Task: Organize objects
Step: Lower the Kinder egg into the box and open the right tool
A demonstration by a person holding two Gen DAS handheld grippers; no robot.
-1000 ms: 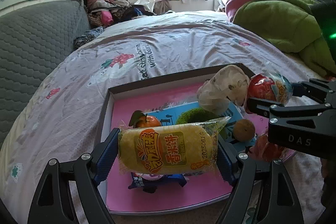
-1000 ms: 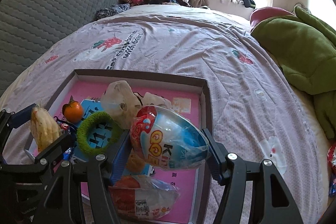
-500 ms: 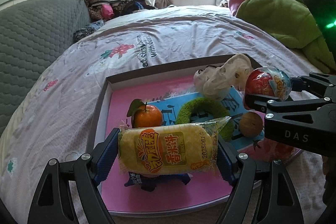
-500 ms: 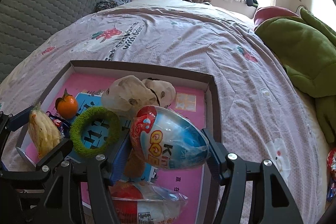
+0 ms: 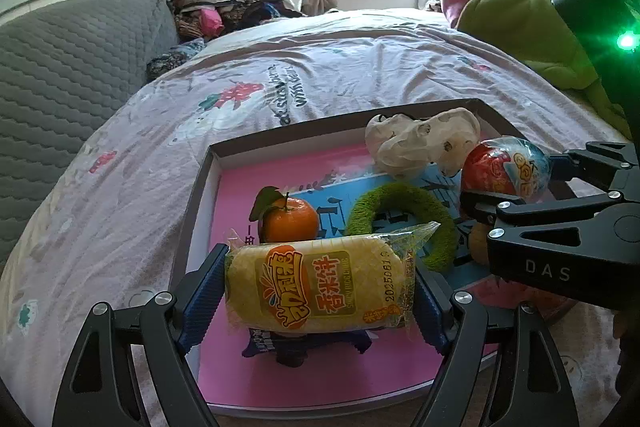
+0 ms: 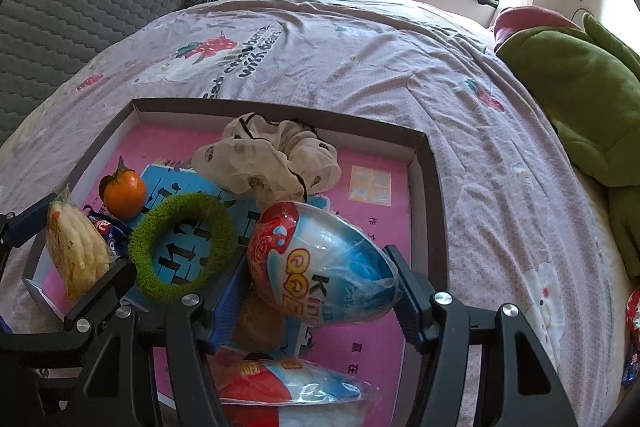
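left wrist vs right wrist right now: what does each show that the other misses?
Left wrist only: the printed front of the yellow rice cake pack clamped in the left gripper, and the right gripper's lit green light.

Right wrist only: a second egg pack lying in the tray below the right gripper, which is clamped on the toy egg.

Both: pink tray, orange, green ring, white cloth.

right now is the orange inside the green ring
No, the orange sits on the tray beside the green ring, outside its hole, where only the blue print shows.
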